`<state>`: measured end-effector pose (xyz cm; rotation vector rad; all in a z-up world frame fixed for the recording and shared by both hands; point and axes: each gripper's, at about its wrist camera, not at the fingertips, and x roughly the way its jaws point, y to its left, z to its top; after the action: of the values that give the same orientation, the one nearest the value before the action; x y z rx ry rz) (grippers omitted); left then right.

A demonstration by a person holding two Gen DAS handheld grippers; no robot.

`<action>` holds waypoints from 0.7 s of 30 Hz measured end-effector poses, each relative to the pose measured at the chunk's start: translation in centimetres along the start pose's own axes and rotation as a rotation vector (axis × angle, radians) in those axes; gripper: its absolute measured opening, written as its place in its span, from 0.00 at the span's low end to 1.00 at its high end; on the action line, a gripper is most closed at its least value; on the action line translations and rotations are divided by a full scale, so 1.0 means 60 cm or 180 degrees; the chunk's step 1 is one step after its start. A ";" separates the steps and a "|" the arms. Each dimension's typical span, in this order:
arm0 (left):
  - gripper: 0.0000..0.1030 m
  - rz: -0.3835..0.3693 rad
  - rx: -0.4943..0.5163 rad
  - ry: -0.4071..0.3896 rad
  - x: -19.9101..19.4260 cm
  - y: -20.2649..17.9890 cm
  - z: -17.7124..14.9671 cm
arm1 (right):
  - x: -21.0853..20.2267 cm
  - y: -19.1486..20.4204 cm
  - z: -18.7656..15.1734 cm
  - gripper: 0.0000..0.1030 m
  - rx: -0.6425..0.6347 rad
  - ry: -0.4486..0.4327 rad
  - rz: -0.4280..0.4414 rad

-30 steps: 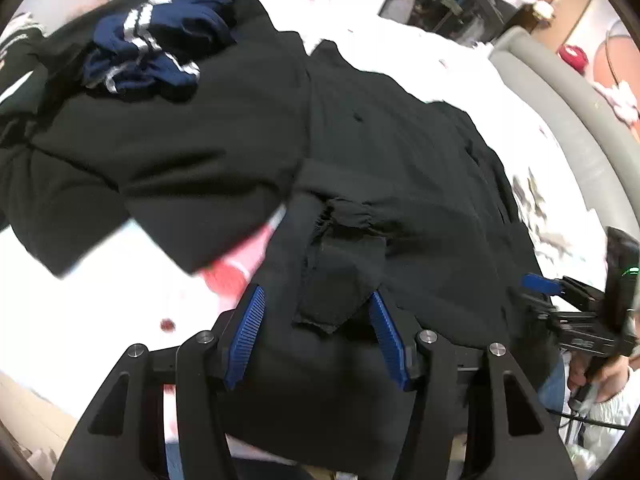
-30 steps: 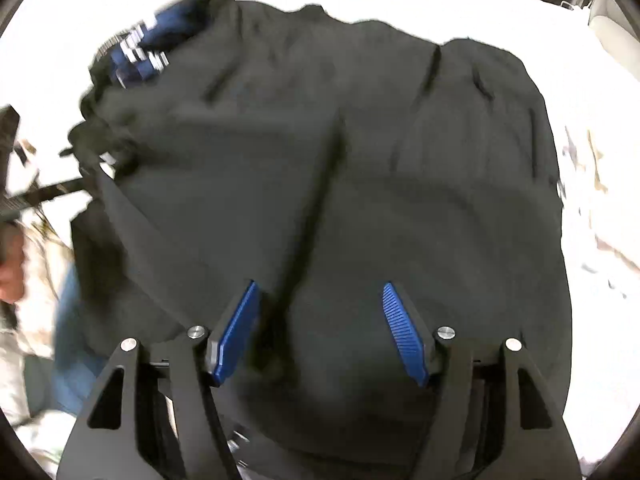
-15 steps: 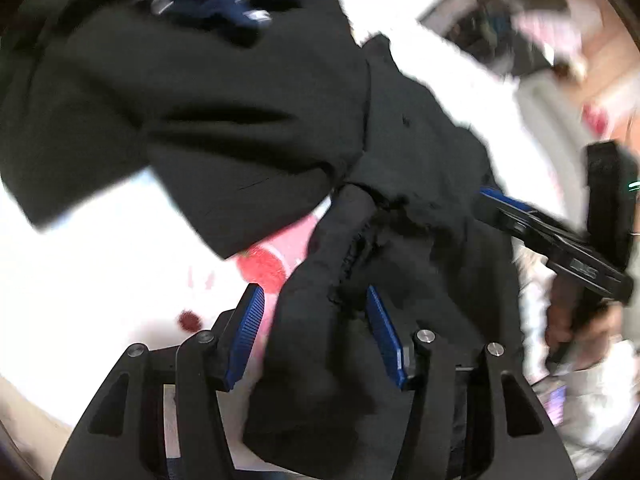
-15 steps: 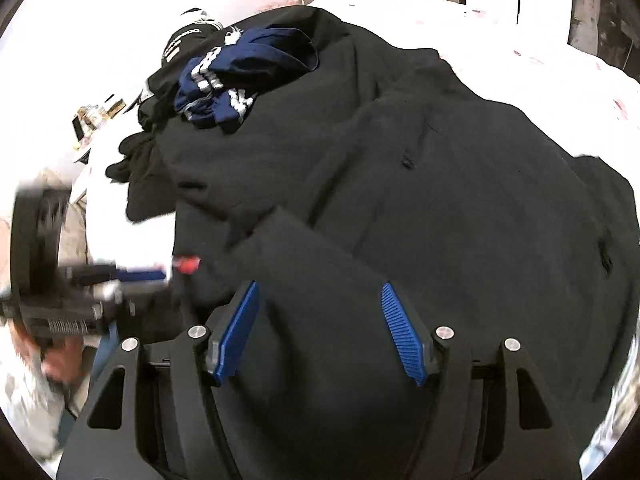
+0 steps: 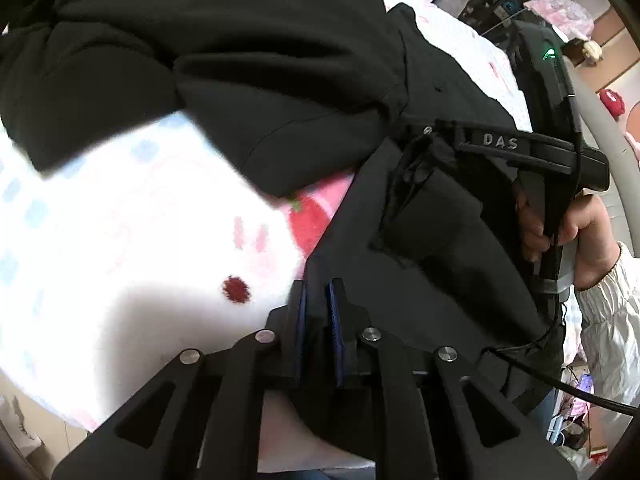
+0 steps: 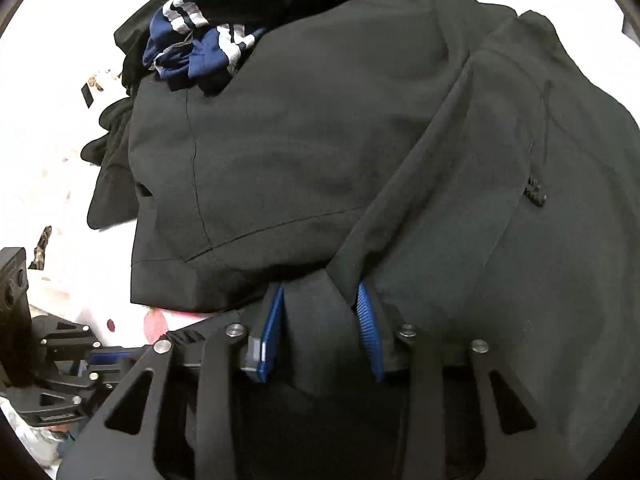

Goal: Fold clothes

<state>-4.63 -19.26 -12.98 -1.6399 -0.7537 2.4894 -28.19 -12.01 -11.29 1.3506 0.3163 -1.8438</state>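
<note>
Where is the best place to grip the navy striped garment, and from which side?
Probably the bunched navy striped garment is best taken at its raised striped fold, from above on the near side: it lies on top of the black clothes, uncovered there.

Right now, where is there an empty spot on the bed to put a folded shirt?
The only bare sheet lies left of the left gripper, below the black pile. Everywhere right of that is crowded: black garment covers the bed, with the navy striped top heaped behind.
</note>
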 end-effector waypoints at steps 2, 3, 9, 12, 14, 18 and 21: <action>0.13 -0.0130 -0.0080 -0.0033 -0.020 0.010 -0.006 | -0.012 -0.005 -0.004 0.35 0.0076 -0.0092 0.0059; 0.13 -0.0201 -0.0124 -0.0064 -0.034 0.013 -0.009 | -0.033 -0.007 -0.008 0.35 0.0158 -0.0191 0.0117; 0.13 -0.0702 0.0323 -0.0734 -0.136 -0.075 -0.001 | -0.221 -0.012 -0.057 0.56 0.0547 -0.1065 0.0377; 0.35 -0.0775 0.0799 -0.0824 -0.130 -0.155 0.005 | -0.279 -0.010 -0.124 0.56 0.0663 -0.1147 0.0043; 0.40 -0.0684 0.1046 -0.0591 -0.080 -0.195 0.002 | -0.280 -0.004 -0.173 0.56 0.0714 -0.1014 -0.0112; 0.25 0.0034 0.1097 0.0148 0.033 -0.187 -0.021 | -0.225 -0.034 -0.266 0.50 0.1038 -0.0554 -0.0323; 0.24 -0.0151 0.1025 0.0013 0.004 -0.197 -0.040 | -0.240 -0.058 -0.314 0.34 0.1316 -0.0578 -0.0269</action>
<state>-5.07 -7.97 -8.84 -1.4940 -0.3603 2.4178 -16.47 8.42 -6.89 1.4401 -0.1126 -2.1667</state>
